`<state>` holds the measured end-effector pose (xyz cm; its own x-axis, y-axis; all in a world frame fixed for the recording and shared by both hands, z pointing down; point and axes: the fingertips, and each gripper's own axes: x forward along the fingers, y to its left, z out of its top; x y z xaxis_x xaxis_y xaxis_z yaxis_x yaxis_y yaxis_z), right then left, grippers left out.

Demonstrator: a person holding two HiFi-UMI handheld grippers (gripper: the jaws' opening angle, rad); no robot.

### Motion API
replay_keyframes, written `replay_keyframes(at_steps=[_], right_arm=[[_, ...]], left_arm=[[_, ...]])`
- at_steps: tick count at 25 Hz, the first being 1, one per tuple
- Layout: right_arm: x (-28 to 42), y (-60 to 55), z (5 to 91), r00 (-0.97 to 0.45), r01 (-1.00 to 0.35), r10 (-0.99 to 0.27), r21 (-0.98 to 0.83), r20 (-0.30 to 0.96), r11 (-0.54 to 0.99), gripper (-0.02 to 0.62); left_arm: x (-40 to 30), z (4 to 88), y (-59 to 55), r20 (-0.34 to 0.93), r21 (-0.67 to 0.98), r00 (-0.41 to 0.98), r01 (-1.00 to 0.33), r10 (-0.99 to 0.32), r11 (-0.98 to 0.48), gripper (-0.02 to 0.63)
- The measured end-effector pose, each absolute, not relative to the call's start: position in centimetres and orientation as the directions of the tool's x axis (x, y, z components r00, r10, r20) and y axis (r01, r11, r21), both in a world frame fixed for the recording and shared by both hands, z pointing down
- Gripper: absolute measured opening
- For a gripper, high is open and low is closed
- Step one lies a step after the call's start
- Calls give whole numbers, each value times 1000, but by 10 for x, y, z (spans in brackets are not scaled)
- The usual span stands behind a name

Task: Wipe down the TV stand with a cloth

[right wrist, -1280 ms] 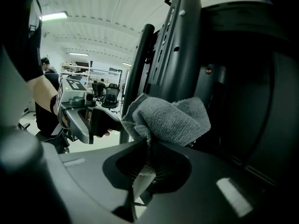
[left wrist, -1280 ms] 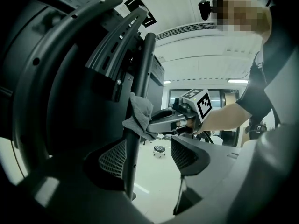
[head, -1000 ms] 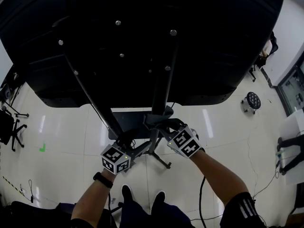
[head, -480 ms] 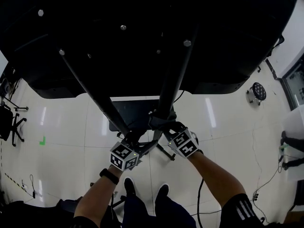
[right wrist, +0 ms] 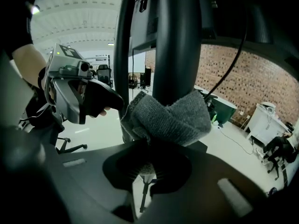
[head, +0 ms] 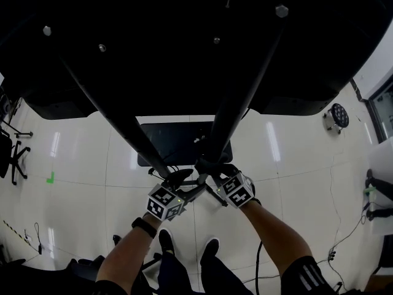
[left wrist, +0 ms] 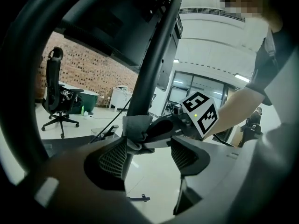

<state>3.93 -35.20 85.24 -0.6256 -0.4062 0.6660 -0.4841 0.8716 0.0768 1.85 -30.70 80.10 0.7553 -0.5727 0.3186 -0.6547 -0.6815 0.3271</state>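
The TV stand's black right pole (head: pixel 236 103) rises toward the back of the TV (head: pixel 184 35). A grey cloth (right wrist: pixel 170 118) is wrapped round this pole (right wrist: pixel 177 41), and my right gripper (right wrist: pixel 147 167) is shut on it from below. In the head view the right gripper (head: pixel 212 174) sits low on the pole. My left gripper (head: pixel 181 180) is beside it, open. In the left gripper view the cloth (left wrist: pixel 133 132) and the right gripper's finger lie between the left gripper's (left wrist: pixel 147 155) spread jaws, the cloth's edge against the left jaw.
A second black pole (head: pixel 123 125) slants up to the left. The stand's dark base shelf (head: pixel 178 141) lies below on the glossy floor. An office chair (head: pixel 12 158) stands far left, a round stool (head: pixel 338 117) at right. Cables trail by the person's shoes (head: pixel 166 241).
The left gripper has moved right, closer to the right gripper at the pole. The head view has shifted toward the TV's back. The right gripper stays shut on the cloth.
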Motion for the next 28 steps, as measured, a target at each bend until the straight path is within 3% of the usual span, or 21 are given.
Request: replay_keyframes(at_steps=[16,28], right_arm=[[47,-356,963,-581,-620,-370,-99,725,779,25],[46,-277,840,-782,-495,-332,-203,528,845,25]], left_arm=[[16,901,-311,394,399,737,-675,-549,-620,319],[20,820,-236,327,401,723,-690,-609,-603,319]])
